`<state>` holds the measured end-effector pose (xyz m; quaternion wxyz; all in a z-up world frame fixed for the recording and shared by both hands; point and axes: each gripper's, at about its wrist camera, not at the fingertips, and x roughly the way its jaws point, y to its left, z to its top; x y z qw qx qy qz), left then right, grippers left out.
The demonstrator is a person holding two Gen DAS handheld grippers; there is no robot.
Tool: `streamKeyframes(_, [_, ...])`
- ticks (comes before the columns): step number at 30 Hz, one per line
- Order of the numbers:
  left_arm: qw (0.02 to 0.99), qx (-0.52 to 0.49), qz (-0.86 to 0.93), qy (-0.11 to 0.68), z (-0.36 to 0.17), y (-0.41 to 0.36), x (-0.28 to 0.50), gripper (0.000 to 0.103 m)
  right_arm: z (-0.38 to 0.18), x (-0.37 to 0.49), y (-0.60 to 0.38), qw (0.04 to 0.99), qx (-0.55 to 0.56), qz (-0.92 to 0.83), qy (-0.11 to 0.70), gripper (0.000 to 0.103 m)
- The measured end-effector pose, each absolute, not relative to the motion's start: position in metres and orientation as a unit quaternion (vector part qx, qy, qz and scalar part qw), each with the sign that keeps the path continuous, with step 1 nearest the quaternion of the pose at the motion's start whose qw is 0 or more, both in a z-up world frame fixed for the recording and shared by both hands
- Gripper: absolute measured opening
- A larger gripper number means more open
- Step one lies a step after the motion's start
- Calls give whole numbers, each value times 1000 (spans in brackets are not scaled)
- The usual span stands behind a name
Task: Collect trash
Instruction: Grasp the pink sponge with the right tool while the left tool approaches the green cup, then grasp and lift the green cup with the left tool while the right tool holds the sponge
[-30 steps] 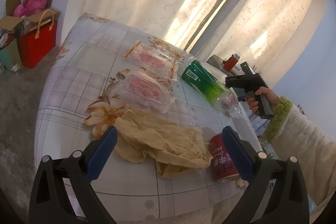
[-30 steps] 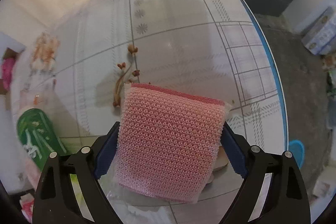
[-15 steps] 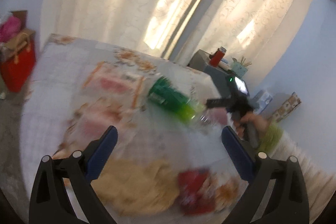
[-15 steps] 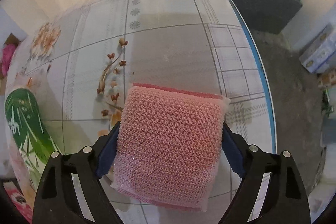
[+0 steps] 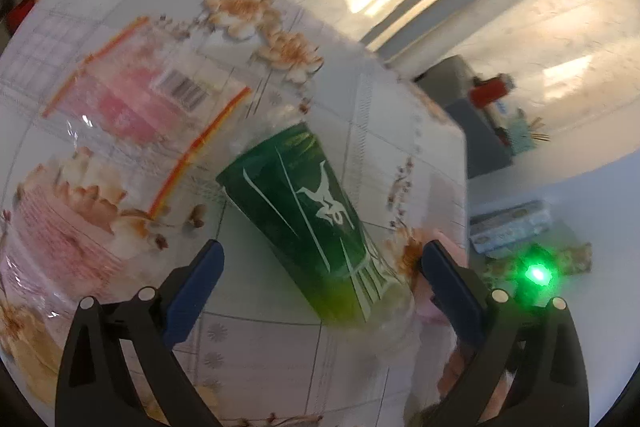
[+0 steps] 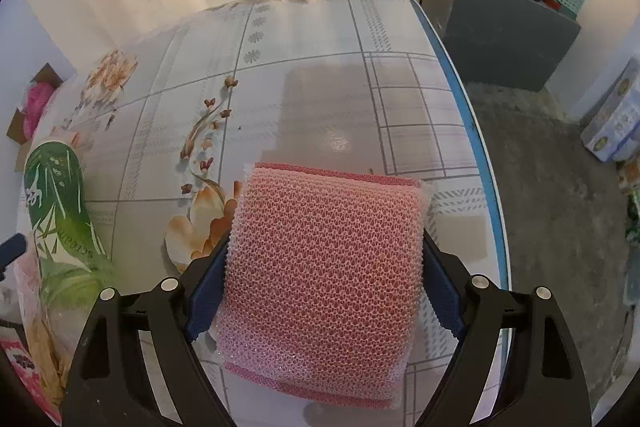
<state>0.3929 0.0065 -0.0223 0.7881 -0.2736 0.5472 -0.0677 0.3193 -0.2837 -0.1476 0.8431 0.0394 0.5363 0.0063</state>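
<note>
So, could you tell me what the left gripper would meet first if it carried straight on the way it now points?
Most likely the green bottle, which lies on its side on the table between the open jaws of the left gripper. Depth is unclear; nothing shows in front of it.

Each tool (image 6: pixel 324 291) has black angular arms, silver screws and blue finger pads (image 5: pixel 194 285).
</note>
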Motion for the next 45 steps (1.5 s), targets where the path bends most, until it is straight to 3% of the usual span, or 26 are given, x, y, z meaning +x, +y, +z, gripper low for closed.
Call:
streamKeyframes(10, [751,-300,-12,588,-68,3,412,97,-154,293,-301,855,30,33,516,81])
streamKeyframes(18, [770,-274,-1,577,-66,-3,408,97,-134,277,-311,857,25,41,513,82])
streamKeyframes(23, [774,-288,-16,564,-63,-1,405,78,-135,281,-311,858,23,43,511,82])
streamKeyframes(31, [765,-324,-32,555,-58,5,396,61,-130,276,-322,859,40,39,508,77])
streamKeyframes(45, [791,-329,-123,501,-8,5,362,56,-92,245,-334,876,78,44,473,75])
